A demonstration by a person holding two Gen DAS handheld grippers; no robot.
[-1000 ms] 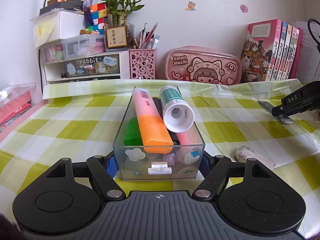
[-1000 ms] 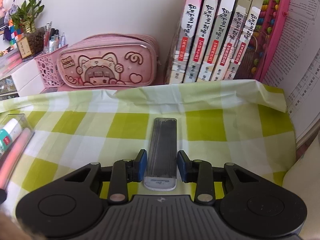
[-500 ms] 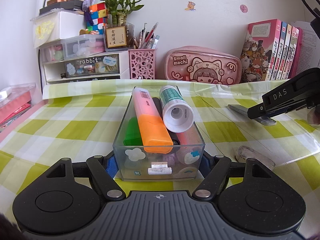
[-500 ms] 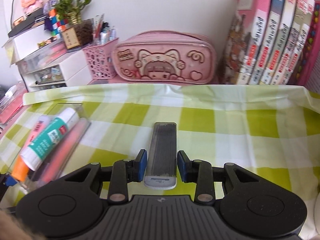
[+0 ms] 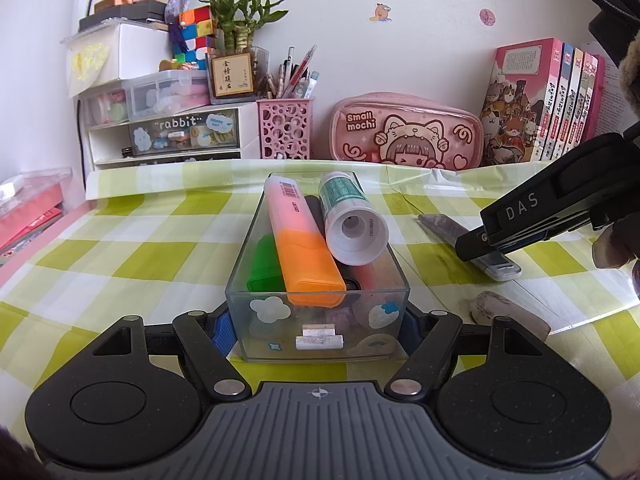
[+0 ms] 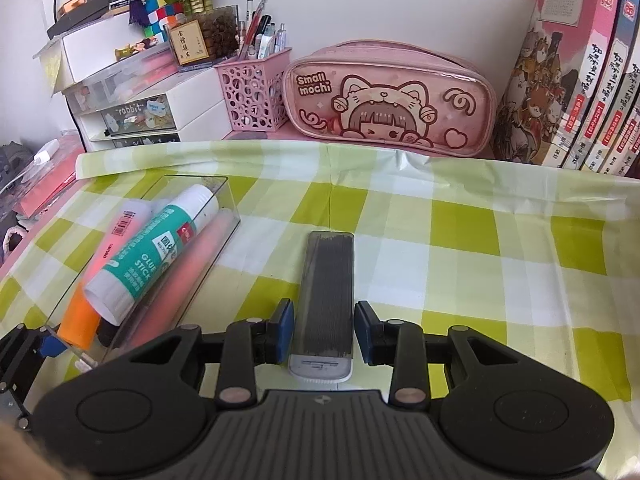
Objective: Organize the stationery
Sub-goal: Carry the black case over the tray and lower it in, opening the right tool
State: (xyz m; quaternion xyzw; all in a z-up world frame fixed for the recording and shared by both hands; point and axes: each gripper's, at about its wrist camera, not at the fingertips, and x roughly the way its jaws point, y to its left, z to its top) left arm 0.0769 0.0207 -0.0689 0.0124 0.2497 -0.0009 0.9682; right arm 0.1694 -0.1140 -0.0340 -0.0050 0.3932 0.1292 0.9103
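My left gripper (image 5: 318,322) is shut on a clear plastic box (image 5: 280,312) that stands on the checked cloth. In the box lie an orange highlighter (image 5: 306,256), a green one (image 5: 264,266) and a white glue stick (image 5: 352,220). My right gripper (image 6: 323,334) is shut on a flat grey lead case (image 6: 326,288) with a white end and holds it above the cloth, just right of the box (image 6: 172,276). The case (image 5: 448,228) and the right gripper (image 5: 532,216) also show in the left wrist view.
A white eraser (image 5: 508,314) lies on the cloth right of the box. At the back stand a pink pencil case (image 6: 390,100), a pink pen holder (image 6: 254,92), white drawers (image 5: 168,132) and a row of books (image 6: 576,80).
My right gripper has carried the lead case leftwards, closer to the box. The left gripper and the box have stayed still.
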